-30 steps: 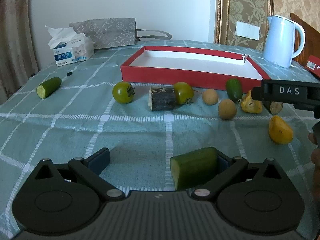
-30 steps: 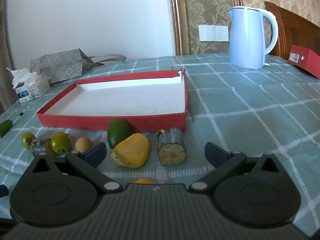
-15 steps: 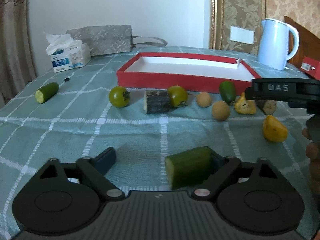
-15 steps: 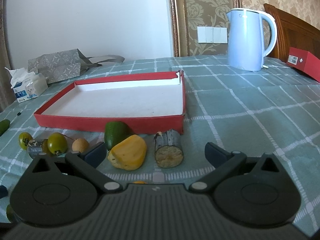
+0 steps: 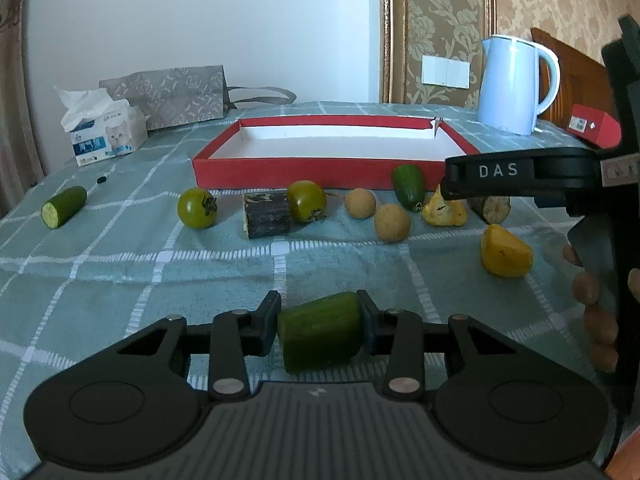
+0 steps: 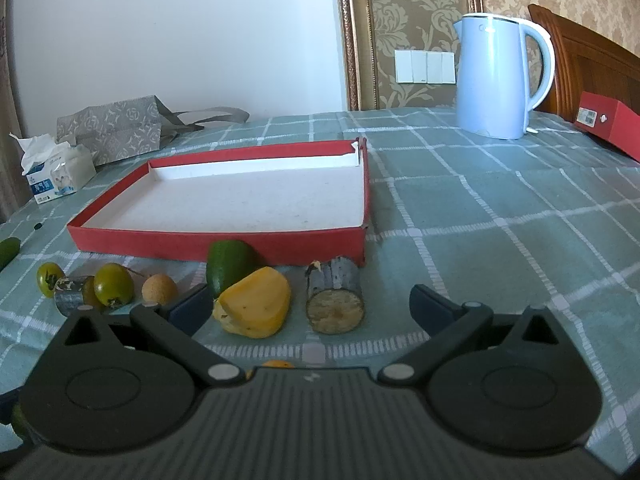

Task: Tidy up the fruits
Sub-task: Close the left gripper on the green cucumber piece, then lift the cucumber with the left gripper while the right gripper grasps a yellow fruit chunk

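Your left claw (image 5: 320, 322) has just been closing, and now its two pads press on both sides of the cucumber piece (image 5: 322, 332). Before, the pads stood wide with the piece leaning on just one of them. The piece lies sideways in the grip, low over the desk (image 5: 120, 264), with its cut end facing you.

Your right claw (image 6: 308, 308) has not moved. Its pads are wide apart and hold nothing. Right in front of it, on the desk, sit a yellow chunk (image 6: 256, 308) and a dark stump (image 6: 335, 300), side by side but not touching. A green fruit (image 6: 230, 262) lies just behind the yellow chunk, next to the red tray (image 6: 216, 242).

The tray has a white floor and nothing lies in it. The rest of the food is in a row in front of it: two green tomatoes (image 5: 197, 208), a dark block (image 5: 267, 214) touching one tomato, and two tan balls (image 5: 392, 222). Another yellow chunk (image 5: 505, 252) lies nearer to you on the right. A second cucumber piece (image 5: 64, 206) lies far off to the left, alone.

From the left view, your fingers (image 5: 586, 288) show at the right edge, wrapped round the right claw's handle.

A blue kettle (image 6: 500, 76) stands behind the tray. A tissue box (image 5: 106, 132) and a grey bag (image 5: 168, 94) sit at the back left.
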Demonstrator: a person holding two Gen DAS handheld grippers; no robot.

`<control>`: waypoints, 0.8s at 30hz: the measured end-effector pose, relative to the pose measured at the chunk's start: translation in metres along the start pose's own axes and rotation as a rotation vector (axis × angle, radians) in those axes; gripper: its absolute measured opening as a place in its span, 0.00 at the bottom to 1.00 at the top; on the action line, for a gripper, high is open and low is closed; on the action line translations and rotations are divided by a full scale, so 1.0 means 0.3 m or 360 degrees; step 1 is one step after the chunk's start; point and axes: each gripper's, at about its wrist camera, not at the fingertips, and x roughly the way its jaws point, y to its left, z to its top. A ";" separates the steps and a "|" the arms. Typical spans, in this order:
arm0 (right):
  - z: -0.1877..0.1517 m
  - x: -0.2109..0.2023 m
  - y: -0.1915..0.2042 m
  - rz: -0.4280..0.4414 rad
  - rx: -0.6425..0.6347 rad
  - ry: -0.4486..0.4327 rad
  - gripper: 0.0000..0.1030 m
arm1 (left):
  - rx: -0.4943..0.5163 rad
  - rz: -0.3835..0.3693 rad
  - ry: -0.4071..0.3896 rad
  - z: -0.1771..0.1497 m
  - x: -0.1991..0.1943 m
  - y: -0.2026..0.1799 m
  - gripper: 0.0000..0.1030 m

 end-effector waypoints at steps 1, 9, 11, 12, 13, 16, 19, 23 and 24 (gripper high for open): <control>0.000 0.000 -0.001 -0.0002 0.0000 -0.0002 1.00 | -0.0001 0.0000 0.0000 0.001 0.001 0.001 0.38; 0.037 -0.014 -0.083 -0.0082 0.0037 -0.0033 1.00 | -0.0049 0.0018 -0.0024 0.040 0.009 0.039 0.38; 0.048 -0.016 -0.125 -0.0110 0.0072 -0.0036 1.00 | -0.0065 0.0039 -0.0039 0.056 0.017 0.055 0.38; 0.051 -0.019 -0.147 -0.0122 0.0089 -0.0041 1.00 | -0.0071 0.0048 -0.0044 0.063 0.022 0.062 0.38; 0.052 -0.020 -0.168 -0.0124 0.0099 -0.0035 1.00 | -0.0078 0.0054 -0.0046 0.070 0.029 0.070 0.38; 0.041 -0.029 -0.212 -0.0054 0.0123 0.0023 1.00 | -0.0108 0.0070 -0.0040 0.089 0.054 0.095 0.38; 0.015 -0.052 -0.213 0.0031 0.0057 0.0074 1.00 | -0.0127 0.0075 -0.0033 0.099 0.074 0.111 0.38; -0.027 -0.092 -0.151 0.0080 -0.0126 0.0077 1.00 | -0.0151 0.0074 -0.0007 0.105 0.103 0.128 0.38; -0.035 -0.102 -0.132 0.0110 -0.0172 0.0077 1.00 | -0.0159 0.0077 -0.0004 0.106 0.109 0.132 0.38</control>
